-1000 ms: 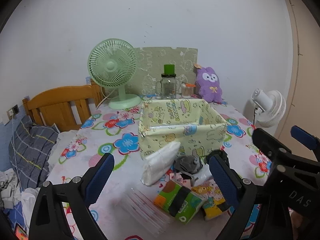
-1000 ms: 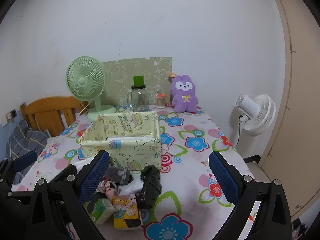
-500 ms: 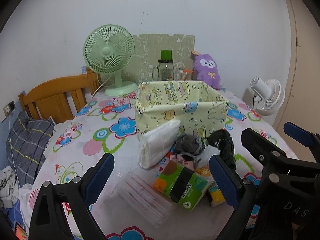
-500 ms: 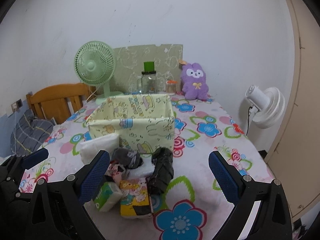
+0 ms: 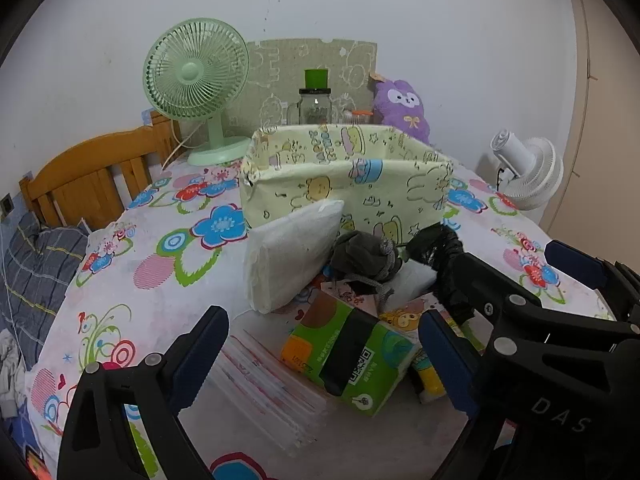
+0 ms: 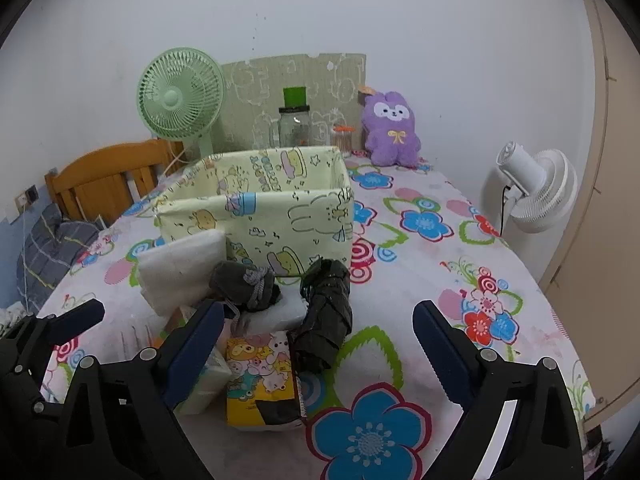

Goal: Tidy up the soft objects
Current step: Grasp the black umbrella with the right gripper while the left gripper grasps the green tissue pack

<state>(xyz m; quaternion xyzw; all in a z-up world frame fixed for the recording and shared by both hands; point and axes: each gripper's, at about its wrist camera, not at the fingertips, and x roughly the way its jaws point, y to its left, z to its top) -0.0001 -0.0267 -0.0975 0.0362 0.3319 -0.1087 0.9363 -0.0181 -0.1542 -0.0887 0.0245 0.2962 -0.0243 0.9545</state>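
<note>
A pile of soft things lies on the flowered table in front of a pale yellow fabric box [image 5: 344, 184] [image 6: 260, 208]. The pile holds a white tissue pack [image 5: 292, 256] [image 6: 184, 268], a grey sock bundle [image 5: 360, 256] [image 6: 244, 284], a black rolled bag [image 5: 444, 256] [image 6: 326, 316], a green tissue pack [image 5: 352, 360] and a yellow cartoon pack [image 6: 260, 380]. My left gripper [image 5: 324, 356] is open and empty just before the green pack. My right gripper [image 6: 316, 352] is open and empty, near the black bag and yellow pack.
A green fan [image 5: 196, 80], a glass jar with green lid [image 5: 316, 100] and a purple plush [image 6: 392, 128] stand at the table's back. A white fan [image 6: 536, 184] stands off the right edge. A wooden chair back [image 5: 88, 176] and bedding are at the left.
Both grippers have come lower and nearer to the pile, which now looks larger. Both stay open. Nothing on the table has moved.
</note>
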